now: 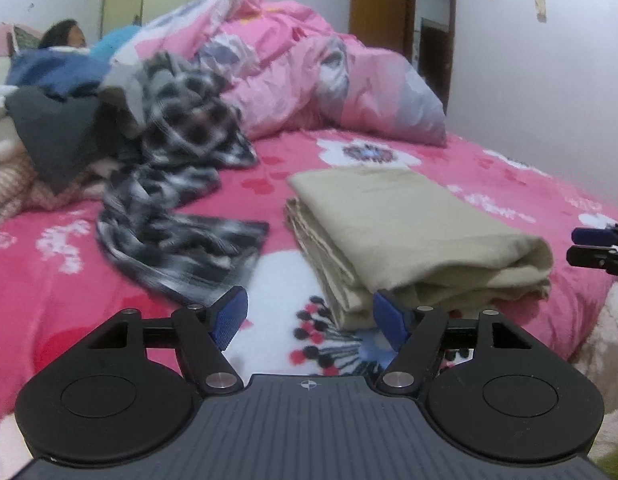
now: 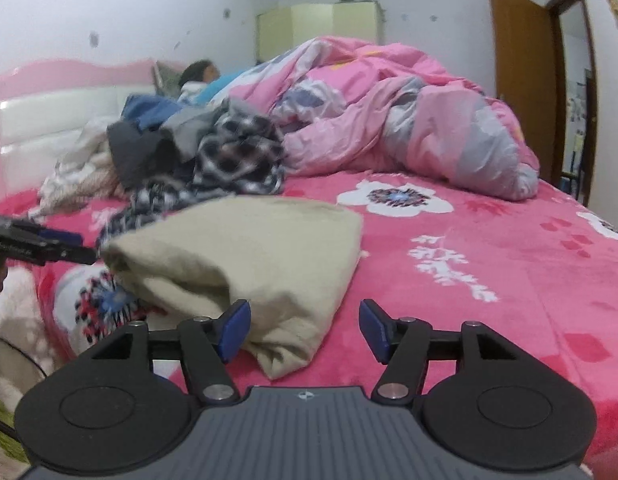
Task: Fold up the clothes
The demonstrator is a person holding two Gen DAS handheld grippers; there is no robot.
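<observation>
Tongs point(image 1: 309, 316) point(image 2: 305, 326) both gape empty beside my folded beige cloth point(image 1: 409, 224), so next I'd reach cleanly for the checked shirt point(image 1: 177, 184).

Bed point(image 2: 509, 264) w/ pink floral blanket on top. Folded beige cloth point(image 2: 261, 256) lies flat near front edge. Behind it, plaid garment point(image 1: 177, 184) sprawls off a heap of unfolded clothes point(image 1: 49, 136); bunched pink duvet point(image 2: 409, 120) further back.
</observation>
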